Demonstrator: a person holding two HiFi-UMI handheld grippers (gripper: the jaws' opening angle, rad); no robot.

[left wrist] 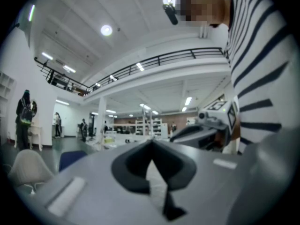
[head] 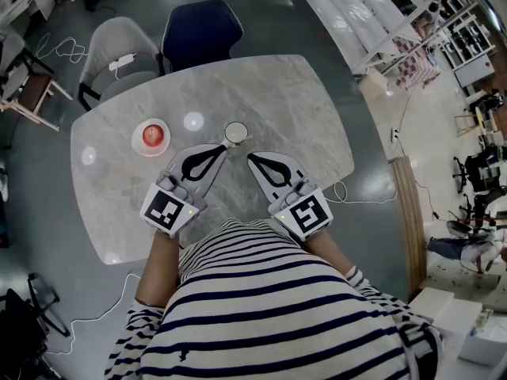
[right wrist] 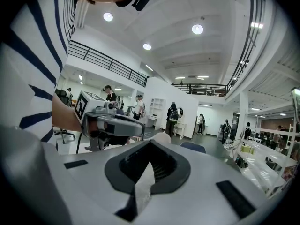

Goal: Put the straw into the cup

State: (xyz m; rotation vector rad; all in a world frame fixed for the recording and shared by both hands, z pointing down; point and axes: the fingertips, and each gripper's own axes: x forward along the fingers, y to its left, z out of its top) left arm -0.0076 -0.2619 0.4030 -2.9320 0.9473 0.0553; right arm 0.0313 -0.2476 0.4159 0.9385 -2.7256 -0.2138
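Note:
In the head view a small round cup point(head: 235, 132) stands on the marble table point(head: 301, 109), just beyond both gripper tips. I cannot make out a straw in any view. My left gripper point(head: 225, 150) lies low over the table, its jaws shut with nothing between them. My right gripper point(head: 250, 157) lies beside it, also shut and empty. The two tips point toward each other, with the cup just past them. In the left gripper view the left gripper point(left wrist: 151, 142) has its jaws together, and the right gripper point(left wrist: 206, 125) shows to its right. The right gripper view shows the right gripper point(right wrist: 151, 142) shut and the left gripper point(right wrist: 112, 125) at left.
A red and white round dish point(head: 150, 137) sits on the table left of the cup. A grey chair point(head: 119, 50) and a blue chair point(head: 202, 30) stand at the far edge. Cables lie on the floor at left and right. The person's striped shirt point(head: 261, 307) fills the near side.

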